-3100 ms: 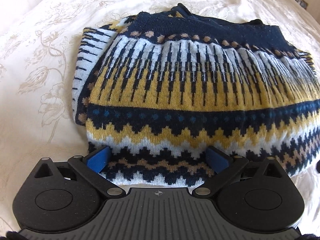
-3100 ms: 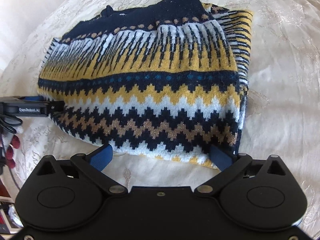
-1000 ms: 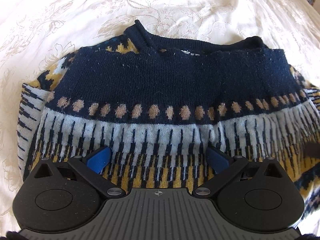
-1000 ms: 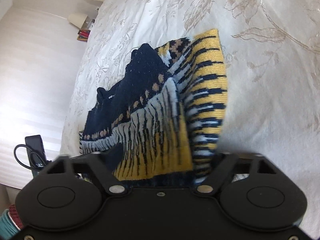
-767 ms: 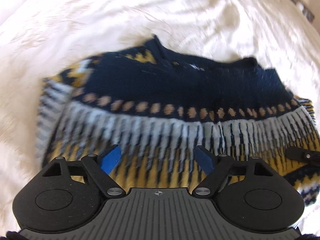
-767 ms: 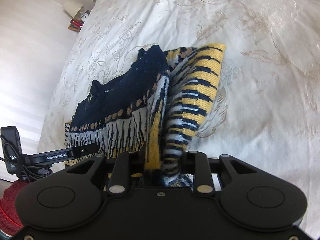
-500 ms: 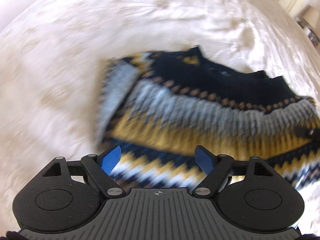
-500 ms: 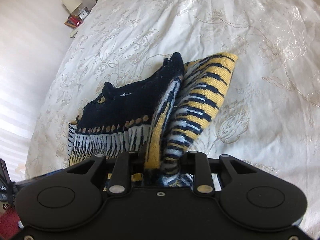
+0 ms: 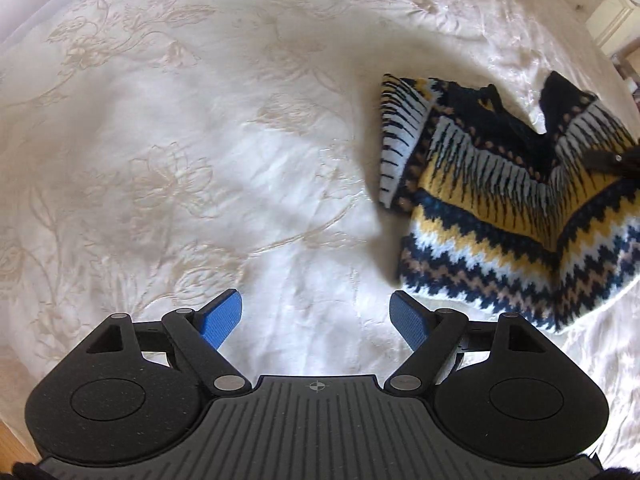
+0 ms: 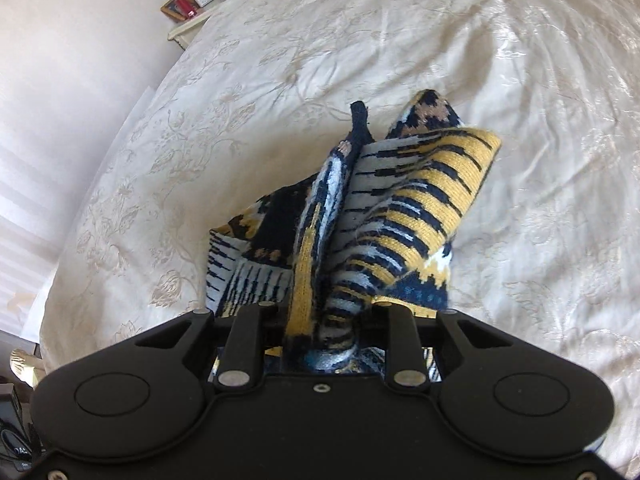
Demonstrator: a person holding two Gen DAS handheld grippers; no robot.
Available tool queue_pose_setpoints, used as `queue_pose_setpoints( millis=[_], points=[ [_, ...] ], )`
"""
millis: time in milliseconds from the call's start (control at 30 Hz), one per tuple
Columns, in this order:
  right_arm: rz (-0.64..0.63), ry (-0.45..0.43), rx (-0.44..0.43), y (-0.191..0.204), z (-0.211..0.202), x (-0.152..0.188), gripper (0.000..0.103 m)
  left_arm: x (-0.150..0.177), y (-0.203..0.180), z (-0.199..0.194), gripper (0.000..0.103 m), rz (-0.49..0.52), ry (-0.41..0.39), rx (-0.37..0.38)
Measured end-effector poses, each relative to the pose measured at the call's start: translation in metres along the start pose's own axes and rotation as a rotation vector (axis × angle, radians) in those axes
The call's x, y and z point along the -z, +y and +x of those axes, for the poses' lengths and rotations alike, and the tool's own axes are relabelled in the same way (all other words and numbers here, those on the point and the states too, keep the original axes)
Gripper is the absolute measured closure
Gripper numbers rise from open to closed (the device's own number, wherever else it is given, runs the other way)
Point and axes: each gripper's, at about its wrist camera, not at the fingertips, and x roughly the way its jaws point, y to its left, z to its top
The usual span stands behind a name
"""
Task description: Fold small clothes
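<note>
A small knitted sweater [image 9: 516, 204] in navy, yellow, white and tan zigzag bands lies on the bed at the right of the left wrist view, its right side lifted. My right gripper [image 10: 320, 332] is shut on a bunched fold of the sweater [image 10: 404, 200], which rises in front of it. The right gripper's tip [image 9: 612, 158] shows in the left wrist view, on the raised edge. My left gripper [image 9: 316, 314] is open and empty, over bare bedspread to the left of the sweater. Its blue pads [image 9: 222, 316] touch nothing.
A cream bedspread [image 9: 180, 168] with a stitched flower pattern covers the bed. A nightstand [image 10: 188, 4] with a clock, a red object and a lamp stands at the far left beside the bed. A white wall [image 10: 60, 80] runs along the left.
My left gripper has pulled back and swung left off the sweater, staying open. My right gripper closed on the sweater's right side and has lifted it up and leftward.
</note>
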Motion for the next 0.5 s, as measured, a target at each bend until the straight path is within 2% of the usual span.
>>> queue_pose_setpoints(
  millis=[167,267,500],
  points=[
    [-0.049,0.064,0.031,0.039,0.043,0.006,0.069,0.0,0.023,-0.003,0.023,0.007,-0.003,0.004],
    [-0.083,0.092,0.081,0.058,0.065,0.012,0.069,0.001,0.033,-0.005,0.023,-0.012,-0.006,0.011],
    [-0.138,0.111,0.172,0.084,0.084,0.019,0.069,0.007,0.042,-0.003,0.023,-0.029,0.005,0.028]
  ],
)
